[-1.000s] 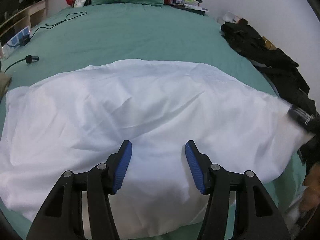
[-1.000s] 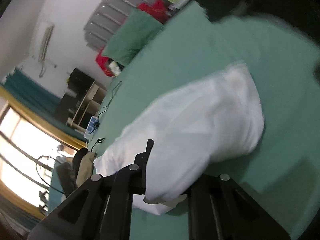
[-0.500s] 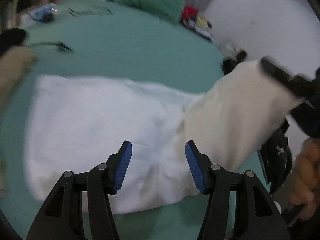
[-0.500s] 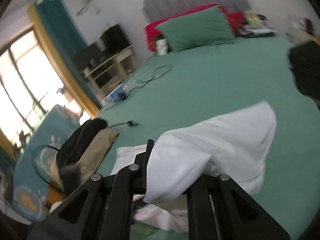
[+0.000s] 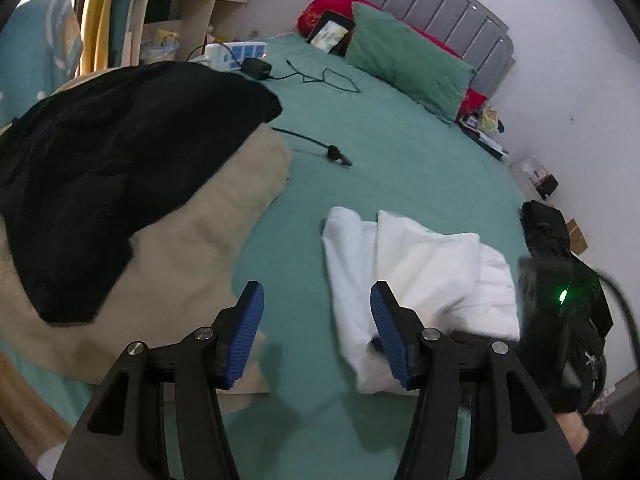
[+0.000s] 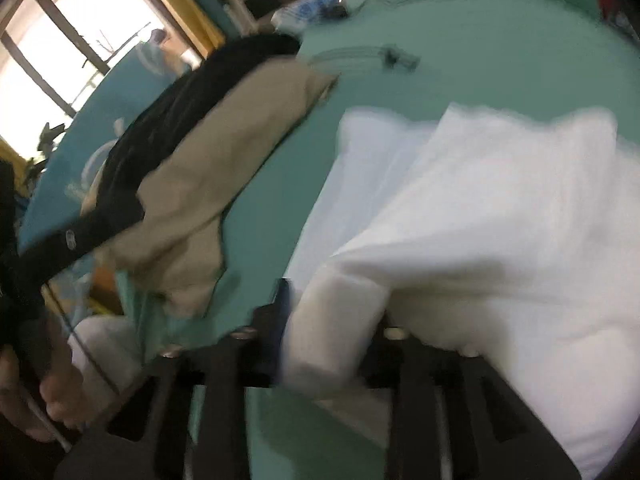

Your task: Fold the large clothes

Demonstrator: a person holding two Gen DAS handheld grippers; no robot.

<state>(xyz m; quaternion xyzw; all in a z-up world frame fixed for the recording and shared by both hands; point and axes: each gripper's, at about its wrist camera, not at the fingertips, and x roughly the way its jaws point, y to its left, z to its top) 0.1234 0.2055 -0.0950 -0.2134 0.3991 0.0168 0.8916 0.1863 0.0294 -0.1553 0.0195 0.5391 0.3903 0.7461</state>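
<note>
A large white garment (image 5: 424,264) lies folded over itself on the green bed (image 5: 400,152). My left gripper (image 5: 316,336) is open and empty, hovering above the bed just left of the garment's near edge. My right gripper (image 6: 332,340) is shut on a bunched edge of the white garment (image 6: 480,216); the view is blurred by motion. The right gripper body with a green light (image 5: 560,304) shows at the right in the left wrist view, beside the garment.
A black garment (image 5: 100,168) lies on a beige one (image 5: 176,264) at the left of the bed. Cables (image 5: 320,76) and a power strip (image 5: 236,50) lie near the green pillow (image 5: 408,60). Black clothes (image 5: 548,228) sit at the right edge.
The right gripper has carried the garment's right side over to the left, folding the spread sheet into a narrow stack. The left gripper has swung left, now facing the black and beige clothes.
</note>
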